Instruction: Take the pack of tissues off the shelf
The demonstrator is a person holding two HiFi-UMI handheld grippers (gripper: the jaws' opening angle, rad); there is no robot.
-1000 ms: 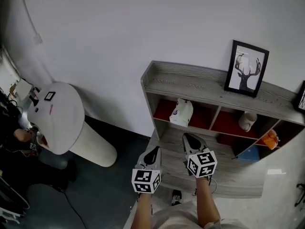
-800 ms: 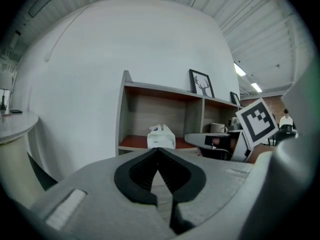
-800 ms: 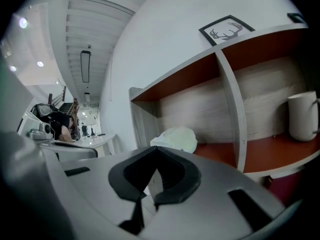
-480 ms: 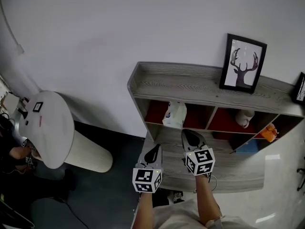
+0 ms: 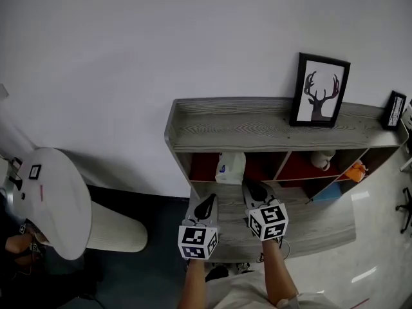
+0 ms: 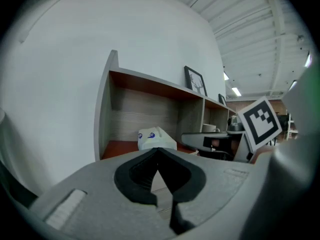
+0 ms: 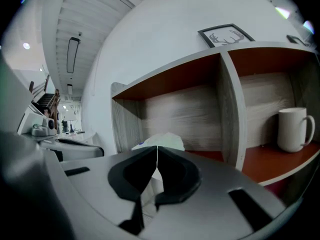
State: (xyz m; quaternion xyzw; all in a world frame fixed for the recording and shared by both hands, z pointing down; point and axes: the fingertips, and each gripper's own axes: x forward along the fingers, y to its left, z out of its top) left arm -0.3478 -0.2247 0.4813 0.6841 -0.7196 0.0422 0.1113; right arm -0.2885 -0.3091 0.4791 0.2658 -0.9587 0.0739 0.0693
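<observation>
The white pack of tissues point(image 5: 230, 168) with blue print stands in the leftmost red-floored compartment of the grey wooden shelf point(image 5: 257, 124). It also shows in the left gripper view as a tissue pack point(image 6: 156, 137) and, partly hidden behind the jaws, in the right gripper view as a tissue pack point(image 7: 162, 140). My left gripper point(image 5: 206, 205) hangs shut and empty in front of the shelf, below and left of the pack. My right gripper point(image 5: 256, 190) is shut and empty too, just below the pack's compartment. Neither touches the pack.
A framed deer picture point(image 5: 318, 91) and a small frame point(image 5: 393, 109) stand on the shelf top. A white mug point(image 7: 295, 129) sits in the neighbouring compartment, an orange thing point(image 5: 356, 170) further right. A white round pedestal point(image 5: 55, 198) stands at the left.
The view has swung so the shelf sits more centred and square-on, and the pedestal has slid left. Both grippers stay shut in about the same place in front of the shelf.
</observation>
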